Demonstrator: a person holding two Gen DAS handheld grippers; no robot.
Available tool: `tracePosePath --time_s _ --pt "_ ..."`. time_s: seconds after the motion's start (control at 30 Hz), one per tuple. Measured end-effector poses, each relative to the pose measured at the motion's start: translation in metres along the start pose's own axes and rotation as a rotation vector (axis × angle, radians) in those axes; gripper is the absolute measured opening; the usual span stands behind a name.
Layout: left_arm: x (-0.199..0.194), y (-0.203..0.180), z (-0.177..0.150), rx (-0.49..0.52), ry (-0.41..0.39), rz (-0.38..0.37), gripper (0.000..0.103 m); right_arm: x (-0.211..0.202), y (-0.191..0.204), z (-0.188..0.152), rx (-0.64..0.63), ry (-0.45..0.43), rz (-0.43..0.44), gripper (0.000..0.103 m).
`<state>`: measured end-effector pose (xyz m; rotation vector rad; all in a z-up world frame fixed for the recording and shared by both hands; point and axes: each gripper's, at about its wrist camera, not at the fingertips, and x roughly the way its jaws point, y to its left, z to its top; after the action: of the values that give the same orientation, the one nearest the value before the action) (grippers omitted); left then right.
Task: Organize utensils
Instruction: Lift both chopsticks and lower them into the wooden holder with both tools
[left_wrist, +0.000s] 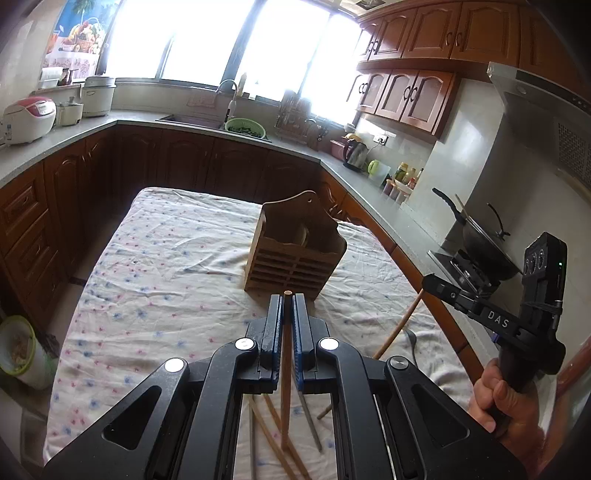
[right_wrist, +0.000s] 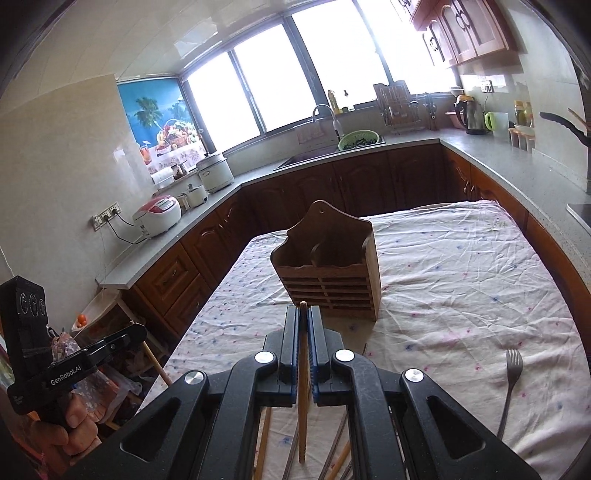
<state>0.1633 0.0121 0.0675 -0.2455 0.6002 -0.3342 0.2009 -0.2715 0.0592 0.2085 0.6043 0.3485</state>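
A wooden utensil holder (left_wrist: 295, 251) (right_wrist: 328, 266) with a slatted front stands upright on the floral tablecloth (left_wrist: 166, 258). My left gripper (left_wrist: 287, 306) is shut on a wooden chopstick (left_wrist: 285, 369) that hangs down between its pads, just short of the holder. My right gripper (right_wrist: 303, 317) is shut on another wooden chopstick (right_wrist: 303, 387) with a ridged lower end, also just in front of the holder. Several loose chopsticks (left_wrist: 266, 435) (right_wrist: 332, 454) lie on the cloth beneath both grippers. A metal fork (right_wrist: 511, 384) lies at the right.
The right gripper's body (left_wrist: 517, 306) and a hand (left_wrist: 498, 402) show at the right of the left wrist view; the left gripper's body (right_wrist: 55, 354) at the left of the other. Counters (left_wrist: 369, 192) with cabinets surround the table. A wok (left_wrist: 480, 240) sits on the stove.
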Motion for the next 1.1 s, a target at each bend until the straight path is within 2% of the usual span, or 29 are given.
tracePosePath --time_s 0.43,0.83,1.1 --pt "-0.007 -0.001 0.031 0.000 -0.099 0.002 0.004 -0.015 -0.005 0.030 0.007 -0.110 -0.009 0.004" --pt "0.012 -0.007 0.112 0.008 -0.287 0.017 0.004 -0.012 -0.023 0.101 0.041 -0.294 -0.047 0.004" --pt "0.056 -0.006 0.165 -0.002 -0.379 0.030 0.004 0.021 -0.044 0.146 0.086 -0.368 -0.078 0.004"
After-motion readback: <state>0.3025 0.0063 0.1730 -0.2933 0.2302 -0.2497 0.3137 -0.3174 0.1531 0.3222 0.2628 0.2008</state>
